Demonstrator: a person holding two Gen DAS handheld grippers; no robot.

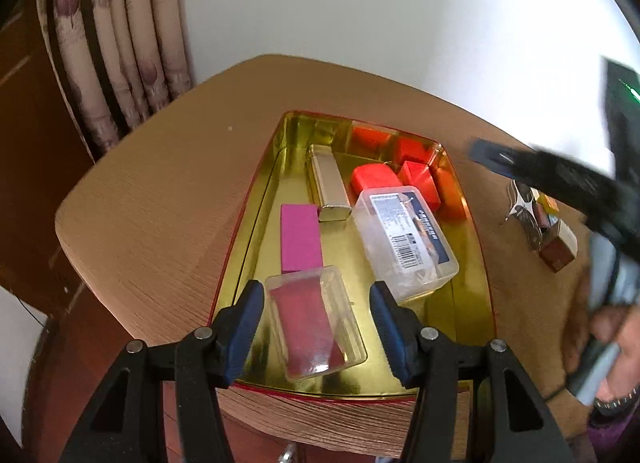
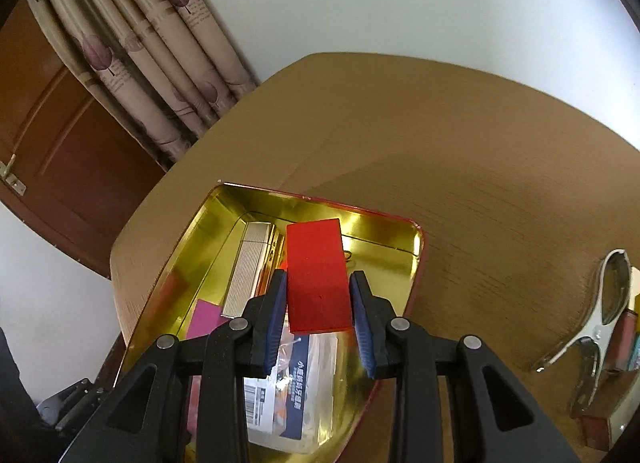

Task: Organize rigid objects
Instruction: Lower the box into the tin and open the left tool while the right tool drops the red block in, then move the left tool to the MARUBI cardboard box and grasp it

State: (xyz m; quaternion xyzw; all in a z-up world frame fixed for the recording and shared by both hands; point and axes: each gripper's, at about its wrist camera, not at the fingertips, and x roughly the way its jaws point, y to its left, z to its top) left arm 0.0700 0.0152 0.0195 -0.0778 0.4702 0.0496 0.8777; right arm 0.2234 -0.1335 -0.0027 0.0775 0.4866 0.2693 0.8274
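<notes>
A gold tin tray [image 1: 468, 295] with a red rim sits on the wooden table. In it lie a gold metal case [image 1: 326, 187], a magenta block [image 1: 300, 239], a labelled clear plastic box [image 1: 404, 239] and red blocks [image 1: 374, 177] at the far right corner. My left gripper [image 1: 316, 291] is open, its fingers on either side of a small clear box [image 1: 316, 323] with a dark red insert. My right gripper [image 2: 320, 277] is shut on a red block [image 2: 318, 275], held over the tray [image 2: 188, 247]. In the left wrist view the right gripper [image 1: 500, 159] is blurred.
To the right of the tray, a silver metal clip [image 2: 600, 303] and small brown and white boxes [image 1: 558, 247] lie on the table. A person's hand [image 1: 612, 343] is at the right edge. A curtain and a wooden door stand behind the table's left side.
</notes>
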